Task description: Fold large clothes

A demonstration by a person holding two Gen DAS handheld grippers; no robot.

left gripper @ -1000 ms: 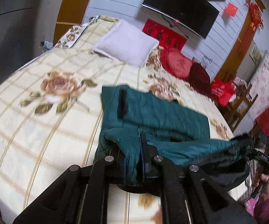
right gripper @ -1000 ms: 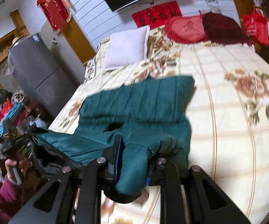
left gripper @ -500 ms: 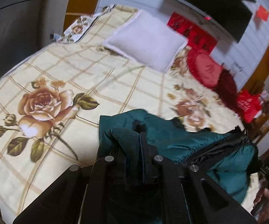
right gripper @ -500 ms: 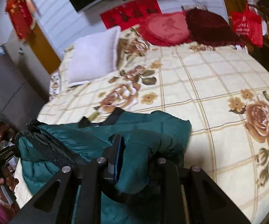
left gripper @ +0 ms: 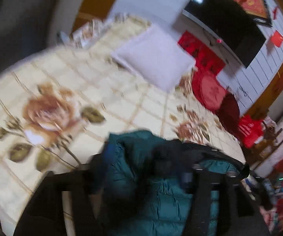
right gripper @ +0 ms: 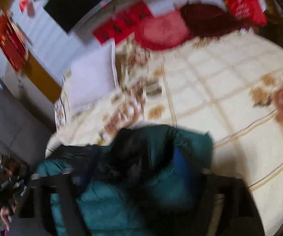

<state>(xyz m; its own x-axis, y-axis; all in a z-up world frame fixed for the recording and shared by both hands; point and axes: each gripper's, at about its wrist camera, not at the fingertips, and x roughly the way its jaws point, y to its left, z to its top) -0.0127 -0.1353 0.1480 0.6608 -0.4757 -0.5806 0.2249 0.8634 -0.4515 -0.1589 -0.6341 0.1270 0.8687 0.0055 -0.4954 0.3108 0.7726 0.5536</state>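
Now both my claws, left gripper [left gripper: 141, 175] and right gripper [right gripper: 139, 177], are opening off the teal jacket [left gripper: 161, 196] they clenched a second ago, dropping its fold at six o'clock.

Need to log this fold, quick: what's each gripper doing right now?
Left gripper: jaws opening, teal jacket between them, not gripped.
Right gripper: jaws opening, jacket between them, released.

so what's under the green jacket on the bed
The green jacket lies bunched on the floral bedspread, its black lining turned up on top. Rose print and grid lines show all around it. The part of the bedspread beneath it is covered.
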